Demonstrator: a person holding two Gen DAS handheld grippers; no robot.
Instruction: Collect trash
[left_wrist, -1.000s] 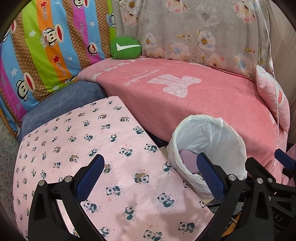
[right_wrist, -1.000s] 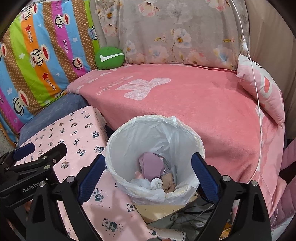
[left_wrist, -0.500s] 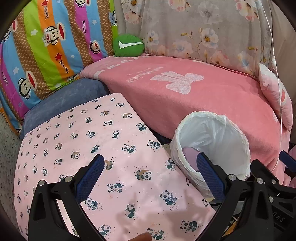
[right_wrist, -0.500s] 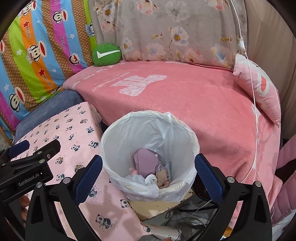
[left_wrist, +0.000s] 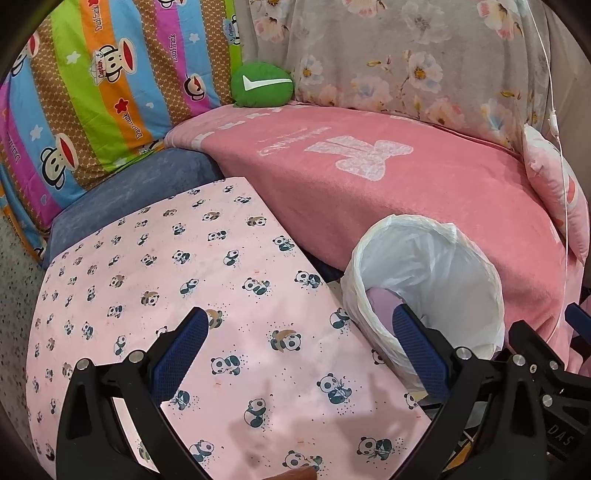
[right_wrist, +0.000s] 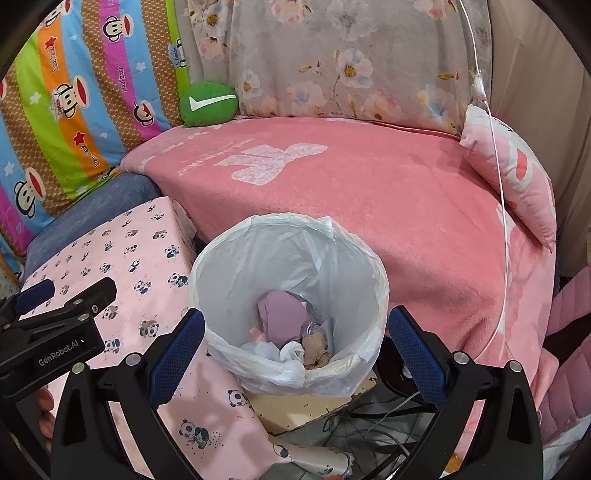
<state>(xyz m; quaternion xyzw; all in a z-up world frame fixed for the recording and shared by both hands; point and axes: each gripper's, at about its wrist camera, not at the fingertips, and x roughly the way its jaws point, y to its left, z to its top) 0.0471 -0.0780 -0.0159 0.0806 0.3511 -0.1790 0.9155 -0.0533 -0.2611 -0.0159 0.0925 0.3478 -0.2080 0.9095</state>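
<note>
Both claws wide apart, nothing held. Landmark: trash bin, white liner, sitting at the foot of the pink sofa blanket.

Right gripper: hangs above the bin's near rim, fingers straddling the near rim. Left gripper: over the panda cloth, just left of the bin; its right finger overlaps the bin's left rim in view.

Step in hand, my read: trash is already in, so either the job's done or the next sweep starts. No loose trash visible on the cloth or the blanket from either camera.

Doing it well:
- Lift both claws straight up off the rim first. The liner is thin and floppy, and a fingertip snag would pull it out.
- Don't drag sideways; the bin looks light and would tip toward the cables on the floor under its near side.

Trash location: crumpled pile at the bin bottom, purple piece, white wads, tan scrap. Below and slightly ahead of the right claw, apart from both fingers.

Far of the bin: green cushion against the striped monkey quilt. Pink pillow far right.
</note>
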